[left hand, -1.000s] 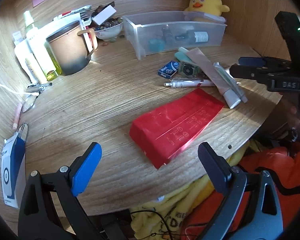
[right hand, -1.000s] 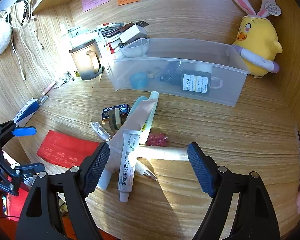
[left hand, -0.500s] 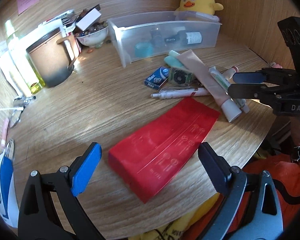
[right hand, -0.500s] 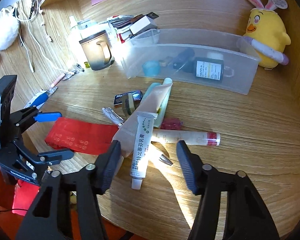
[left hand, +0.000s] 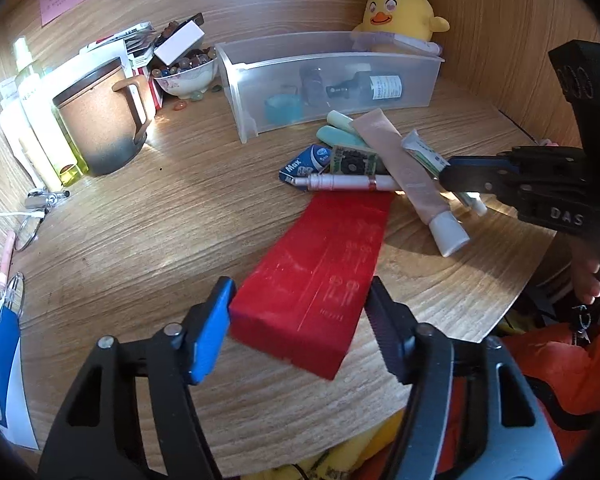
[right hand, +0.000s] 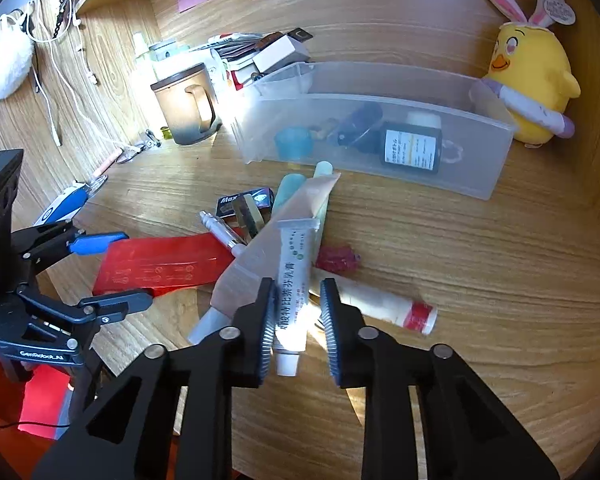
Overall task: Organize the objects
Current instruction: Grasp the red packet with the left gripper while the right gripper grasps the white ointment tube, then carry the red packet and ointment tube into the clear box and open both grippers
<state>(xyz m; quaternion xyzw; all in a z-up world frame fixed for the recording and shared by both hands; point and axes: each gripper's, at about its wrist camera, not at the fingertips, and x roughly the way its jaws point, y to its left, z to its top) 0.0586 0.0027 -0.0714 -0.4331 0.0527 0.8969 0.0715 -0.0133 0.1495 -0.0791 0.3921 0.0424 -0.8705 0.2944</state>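
Observation:
A flat red packet (left hand: 324, 256) (right hand: 164, 264) lies near the desk's front edge. My left gripper (left hand: 300, 286) (right hand: 136, 268) straddles its near end. The jaws are closing, and both pads touch the packet's long edges. A white ointment tube (right hand: 294, 256) (left hand: 424, 152) lies on top of a beige tube (left hand: 400, 160) in the loose pile. My right gripper (right hand: 298, 284) (left hand: 446, 172) is shut on the white tube's cap end. A clear plastic bin (left hand: 340, 80) (right hand: 480, 160) behind the pile holds a dark bottle and a blue cap.
The pile also has a pen (left hand: 340, 181), a blue Max box (left hand: 304, 164), teal tubes and a red-banded white tube (right hand: 380, 304). A mug (left hand: 100, 120), bottles and a bead bowl (left hand: 184, 76) stand at the back left. A plush chick (left hand: 396, 4) sits behind the bin.
My left gripper came forward over the red packet's near end and its jaws narrowed onto it. The right jaws closed from wide apart onto the white ointment tube.

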